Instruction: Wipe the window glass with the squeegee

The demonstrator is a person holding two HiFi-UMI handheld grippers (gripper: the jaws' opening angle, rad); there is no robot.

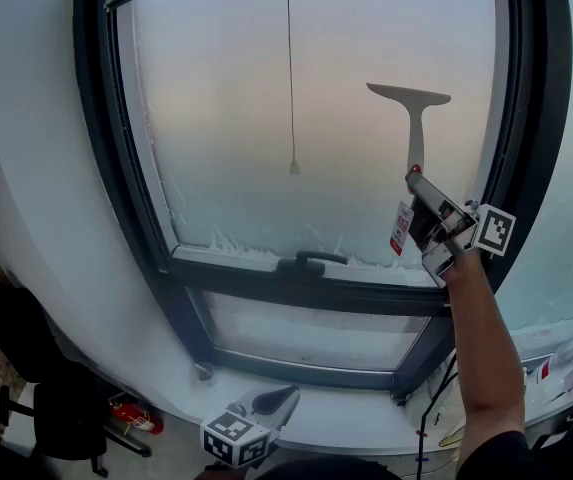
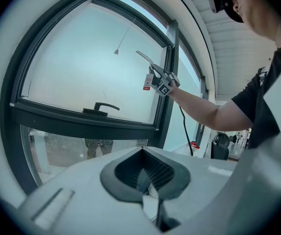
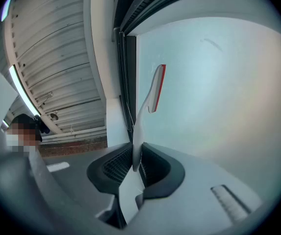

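Note:
A white squeegee (image 1: 413, 108) with a red-edged blade stands upright against the frosted window glass (image 1: 266, 118), blade uppermost, at the pane's right side. My right gripper (image 1: 418, 180) is shut on the squeegee's handle (image 3: 139, 131), raised at arm's length, with a price tag (image 1: 401, 228) hanging below it. In the right gripper view the blade (image 3: 156, 88) lies against the glass (image 3: 218, 82). My left gripper (image 1: 276, 400) is low, near the sill, shut with nothing between its jaws. The left gripper view shows the squeegee (image 2: 145, 58) and the right gripper (image 2: 156, 74) far off.
A dark window handle (image 1: 311, 261) sits on the lower frame. A blind cord (image 1: 290, 68) hangs down the middle of the pane. Dark frame (image 1: 536, 118) borders the glass on the right. Black office chairs (image 1: 36, 388) stand at lower left; bottles and cables (image 1: 566, 363) lie on the sill at right.

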